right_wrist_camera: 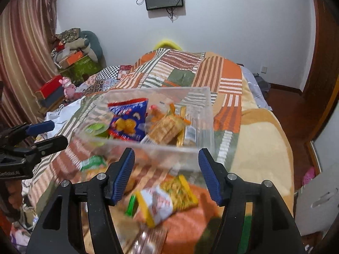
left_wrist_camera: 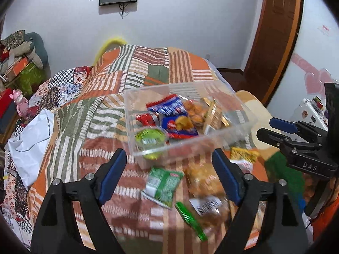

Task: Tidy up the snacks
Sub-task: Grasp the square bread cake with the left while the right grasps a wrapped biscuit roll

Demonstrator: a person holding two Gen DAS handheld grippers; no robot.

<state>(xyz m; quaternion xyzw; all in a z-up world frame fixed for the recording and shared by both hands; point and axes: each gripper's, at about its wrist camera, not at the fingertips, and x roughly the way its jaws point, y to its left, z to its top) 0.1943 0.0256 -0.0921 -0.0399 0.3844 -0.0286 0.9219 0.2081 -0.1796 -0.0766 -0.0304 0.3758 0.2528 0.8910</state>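
Both tools are over the bed with nothing in their grasp. The left gripper (left_wrist_camera: 169, 176) shows wide-spread fingers at the bottom centre of its view, and nothing lies between them but the quilt (left_wrist_camera: 106, 110) and loose packets below. The right gripper (right_wrist_camera: 166, 174) is likewise spread wide and empty.

The clear box (left_wrist_camera: 231, 131), mid-frame in both views, already holds several snacks: a blue packet (left_wrist_camera: 180, 124), a red packet (left_wrist_camera: 148, 118), a green cup (left_wrist_camera: 150, 137) in its near left corner, and orange and gold items I cannot name.

Loose items lie on the quilt just in front of the box: a green packet (left_wrist_camera: 165, 185), a yellow packet (right_wrist_camera: 169, 196) and a clear orange bag (left_wrist_camera: 203, 182).

Judgement: sorting is partly done and a fresh pickup is in hand. The next move calls for lowering one tool squarely over a loose packet and closing on its edge, since flat wrappers on soft bedding may slip.
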